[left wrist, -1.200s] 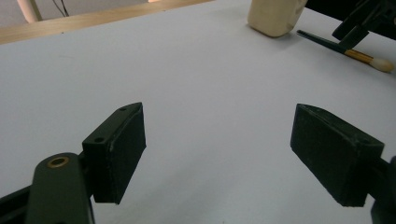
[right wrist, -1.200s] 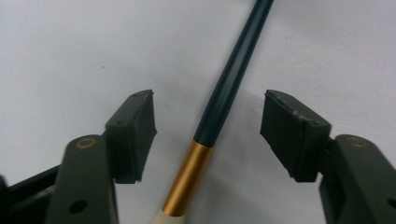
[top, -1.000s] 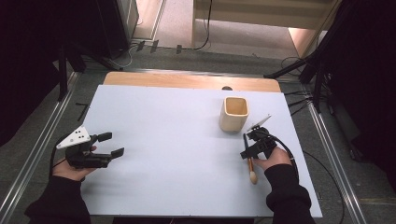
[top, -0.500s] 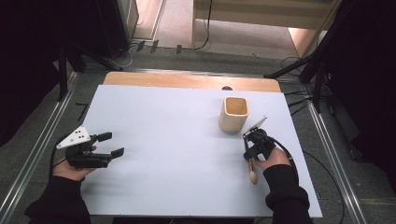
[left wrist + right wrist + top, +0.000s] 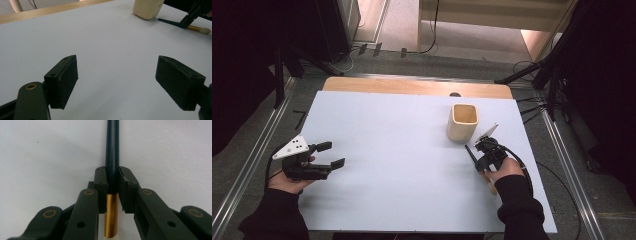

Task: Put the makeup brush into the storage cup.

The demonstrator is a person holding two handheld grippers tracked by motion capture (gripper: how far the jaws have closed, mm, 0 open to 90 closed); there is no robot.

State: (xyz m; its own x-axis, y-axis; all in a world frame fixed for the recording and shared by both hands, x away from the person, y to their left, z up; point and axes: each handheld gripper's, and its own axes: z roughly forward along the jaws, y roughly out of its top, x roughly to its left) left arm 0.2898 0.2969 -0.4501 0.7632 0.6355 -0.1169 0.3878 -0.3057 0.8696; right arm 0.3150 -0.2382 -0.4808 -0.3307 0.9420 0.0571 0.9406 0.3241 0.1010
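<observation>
Now the right claw [image 5: 113, 185], just closing, clamps the brush [image 5: 111, 157]

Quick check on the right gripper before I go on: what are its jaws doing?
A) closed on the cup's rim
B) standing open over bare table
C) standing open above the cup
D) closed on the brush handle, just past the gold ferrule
D: in the right gripper view the right gripper has its pads pressed on the dark handle of the brush, just past the gold ferrule.
</observation>
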